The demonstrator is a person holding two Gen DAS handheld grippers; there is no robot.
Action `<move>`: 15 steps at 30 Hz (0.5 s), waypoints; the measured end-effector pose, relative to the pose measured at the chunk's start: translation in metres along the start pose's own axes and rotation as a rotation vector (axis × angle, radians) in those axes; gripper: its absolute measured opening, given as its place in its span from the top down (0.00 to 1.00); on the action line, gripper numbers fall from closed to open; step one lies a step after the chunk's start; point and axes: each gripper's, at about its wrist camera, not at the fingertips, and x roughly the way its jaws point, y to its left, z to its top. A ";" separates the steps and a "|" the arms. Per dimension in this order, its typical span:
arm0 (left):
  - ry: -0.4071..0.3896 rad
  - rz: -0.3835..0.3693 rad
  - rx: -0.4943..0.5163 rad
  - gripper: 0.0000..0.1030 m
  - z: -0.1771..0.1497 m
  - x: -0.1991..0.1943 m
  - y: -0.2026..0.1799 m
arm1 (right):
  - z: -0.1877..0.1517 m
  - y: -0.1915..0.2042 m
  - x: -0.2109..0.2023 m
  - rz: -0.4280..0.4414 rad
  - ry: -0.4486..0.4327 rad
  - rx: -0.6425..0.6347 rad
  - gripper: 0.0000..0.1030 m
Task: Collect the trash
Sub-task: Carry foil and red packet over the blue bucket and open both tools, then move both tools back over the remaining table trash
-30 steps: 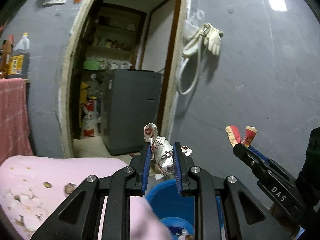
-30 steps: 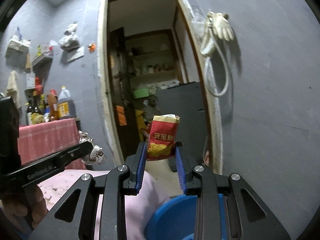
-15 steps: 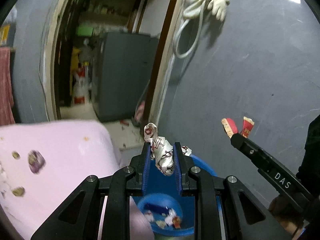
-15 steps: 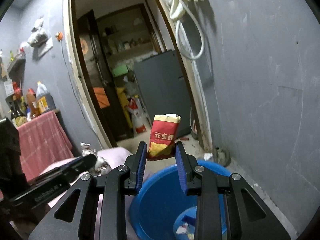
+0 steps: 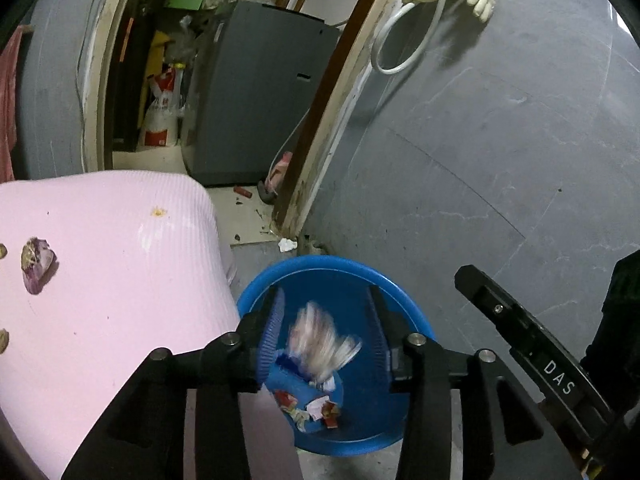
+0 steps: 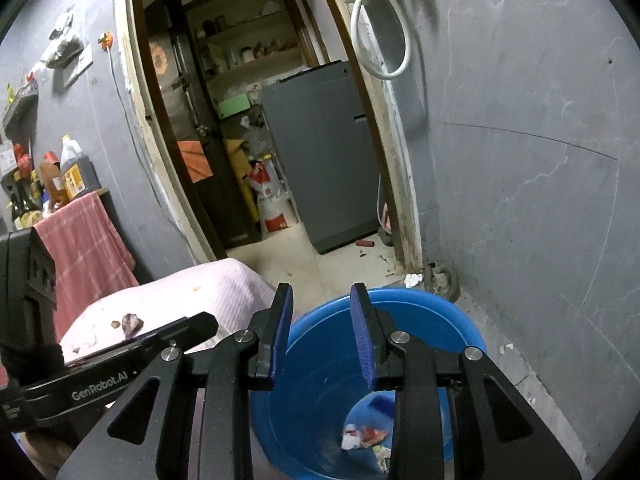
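Observation:
A blue plastic bin (image 5: 332,260) stands on the floor beside the pink-covered table. My left gripper (image 5: 325,296) hangs over it with its jaws opening. A crumpled white wrapper (image 5: 320,340), blurred, falls free between them without touching the pads. My right gripper (image 6: 321,296) points into the same bin (image 6: 440,304), its jaws apart with nothing between them. Red and white scraps (image 6: 366,438) lie on the bin's bottom. Each gripper shows in the other's view: the right gripper (image 5: 470,280) at the right edge, the left gripper (image 6: 206,322) low on the left.
The pink table cover (image 5: 100,260) carries a purple scrap (image 5: 36,264) and crumbs. A grey wall (image 5: 500,140) rises close behind the bin. An open doorway leads to a grey appliance (image 5: 256,92). A red towel (image 6: 88,240) and bottles (image 6: 72,172) are at the left.
Both grippers tipped down toward the blue bin. The left jaws spread and the crumpled wrapper dropped out. The red snack packet is gone from the right jaws.

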 end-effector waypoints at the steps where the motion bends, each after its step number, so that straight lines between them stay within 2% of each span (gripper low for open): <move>1: 0.003 0.005 -0.001 0.60 0.000 -0.001 0.001 | 0.000 0.000 -0.001 -0.002 -0.002 0.001 0.69; 6: -0.048 0.029 -0.013 0.50 0.002 -0.017 0.007 | 0.001 -0.001 -0.004 0.000 -0.025 0.003 0.65; 10: -0.132 0.062 -0.011 0.37 0.005 -0.038 0.013 | 0.002 0.000 -0.012 0.012 -0.074 0.011 0.51; 13: -0.198 0.102 -0.006 0.26 0.008 -0.060 0.017 | 0.004 0.004 -0.021 0.030 -0.122 0.009 0.46; 15: -0.234 0.126 0.000 0.19 0.010 -0.073 0.019 | 0.006 0.008 -0.025 0.046 -0.154 0.001 0.32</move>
